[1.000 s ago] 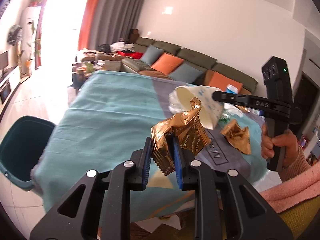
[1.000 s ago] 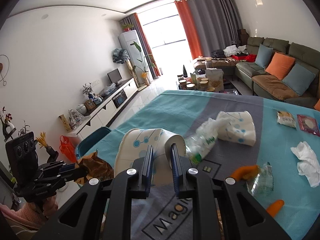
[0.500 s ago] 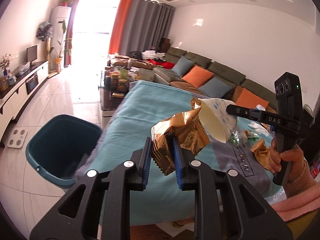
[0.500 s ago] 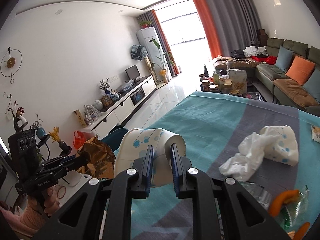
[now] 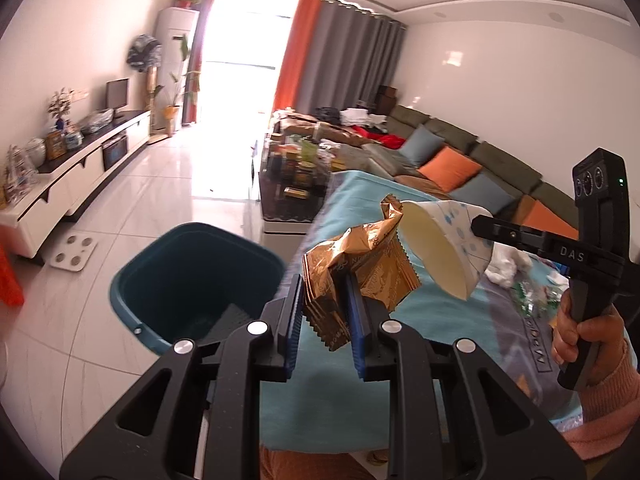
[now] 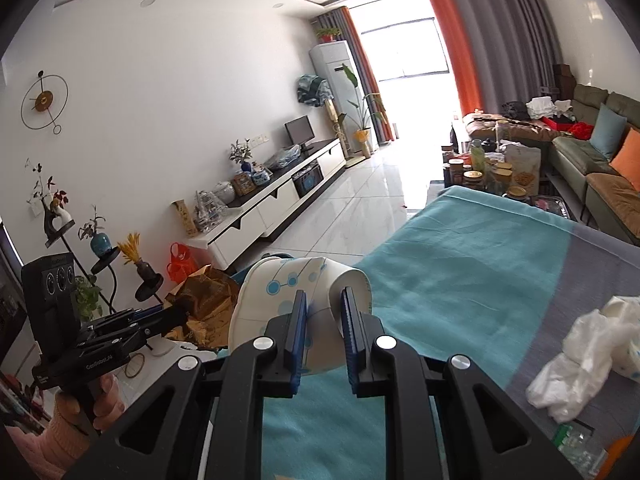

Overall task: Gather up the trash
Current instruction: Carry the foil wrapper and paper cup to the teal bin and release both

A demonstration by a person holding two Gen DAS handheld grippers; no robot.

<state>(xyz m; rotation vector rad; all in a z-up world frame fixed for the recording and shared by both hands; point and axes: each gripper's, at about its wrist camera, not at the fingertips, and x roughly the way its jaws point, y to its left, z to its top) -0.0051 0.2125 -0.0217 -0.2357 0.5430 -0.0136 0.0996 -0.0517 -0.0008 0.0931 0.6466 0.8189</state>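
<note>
My left gripper (image 5: 323,312) is shut on a crumpled gold snack wrapper (image 5: 360,264), held in the air just right of a dark teal bin (image 5: 192,276) on the floor. My right gripper (image 6: 323,316) is shut on the rim of a white paper cup with blue dots (image 6: 280,300), held over the table's left edge. In the left wrist view the cup (image 5: 444,248) and the right gripper (image 5: 476,226) are right beside the wrapper. In the right wrist view the wrapper (image 6: 204,300) and the left gripper (image 6: 176,314) are at lower left.
The table under a teal and grey cloth (image 6: 460,264) carries a white crumpled bag (image 6: 580,360), clear plastic (image 5: 532,300) and other scraps at right. A low table with jars (image 6: 492,172), a sofa (image 5: 460,160) and a white TV cabinet (image 5: 80,168) stand around the tiled floor.
Both grippers have swung left with their loads, away from the table's middle. The teal bin has come from the left edge to just beside the left gripper.
</note>
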